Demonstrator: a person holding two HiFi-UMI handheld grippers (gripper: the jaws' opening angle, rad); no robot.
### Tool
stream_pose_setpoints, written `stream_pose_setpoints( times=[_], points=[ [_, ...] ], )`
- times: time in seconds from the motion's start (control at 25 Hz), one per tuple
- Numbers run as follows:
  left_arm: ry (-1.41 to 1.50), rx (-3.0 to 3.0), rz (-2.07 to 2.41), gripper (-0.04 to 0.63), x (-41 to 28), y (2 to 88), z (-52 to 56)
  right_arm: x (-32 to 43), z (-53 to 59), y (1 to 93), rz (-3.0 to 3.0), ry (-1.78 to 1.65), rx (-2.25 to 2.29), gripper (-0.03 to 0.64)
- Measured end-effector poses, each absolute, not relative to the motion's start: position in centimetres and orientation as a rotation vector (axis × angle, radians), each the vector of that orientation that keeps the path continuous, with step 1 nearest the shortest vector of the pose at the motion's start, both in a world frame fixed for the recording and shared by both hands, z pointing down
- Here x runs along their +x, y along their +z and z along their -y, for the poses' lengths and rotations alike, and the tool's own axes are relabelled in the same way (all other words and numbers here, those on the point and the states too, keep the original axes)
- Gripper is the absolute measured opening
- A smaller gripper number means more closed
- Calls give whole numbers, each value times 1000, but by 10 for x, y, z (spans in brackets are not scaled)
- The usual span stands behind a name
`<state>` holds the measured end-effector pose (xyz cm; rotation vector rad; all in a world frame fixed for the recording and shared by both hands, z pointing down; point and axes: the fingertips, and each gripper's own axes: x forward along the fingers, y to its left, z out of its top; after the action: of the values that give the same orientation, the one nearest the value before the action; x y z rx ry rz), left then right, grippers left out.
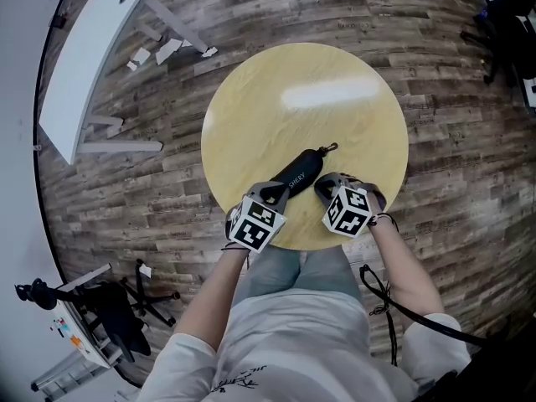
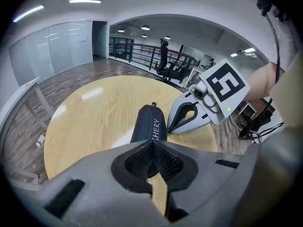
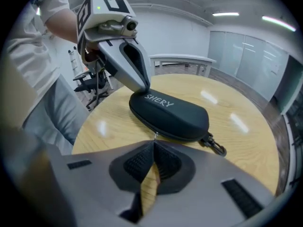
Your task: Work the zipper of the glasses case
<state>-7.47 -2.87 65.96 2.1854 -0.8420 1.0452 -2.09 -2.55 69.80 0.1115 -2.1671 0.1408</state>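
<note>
A black zipped glasses case [image 1: 301, 171] marked SHERY lies on the round yellow table [image 1: 335, 82], with its clip [image 1: 332, 148] at the far end. My left gripper [image 1: 272, 193] is shut, and its tips rest on the case's near end [image 2: 148, 123]. My right gripper [image 1: 323, 188] sits against the case's right side. In the right gripper view it [image 3: 155, 142] is shut on the small metal zipper pull [image 3: 155, 135] at the case's seam [image 3: 170, 115]. The case looks closed. Each gripper shows in the other's view: right gripper [image 2: 172, 127], left gripper [image 3: 144, 90].
Both grippers work close to the table's near edge [image 1: 293, 245], above the person's lap. A white desk [image 1: 88, 53] lies tipped on the wood floor at upper left. An office chair [image 1: 117, 308] stands at lower left. A black cable [image 1: 385, 304] hangs by the right arm.
</note>
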Motion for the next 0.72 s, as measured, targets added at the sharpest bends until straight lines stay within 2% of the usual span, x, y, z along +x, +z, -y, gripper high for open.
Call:
stream_pose_setpoints(
  times=[0.32,0.52,0.72],
  points=[
    [1023,2209,644,8,-41,653,13,24,104,685,2168,118,348,-2],
    [903,2319,751,7,-18,623,63,22,120,689,2180,34,275,-2],
    [1067,2379,715,6,0,636,122,21,119,692,2203,31,254,-2]
  ],
)
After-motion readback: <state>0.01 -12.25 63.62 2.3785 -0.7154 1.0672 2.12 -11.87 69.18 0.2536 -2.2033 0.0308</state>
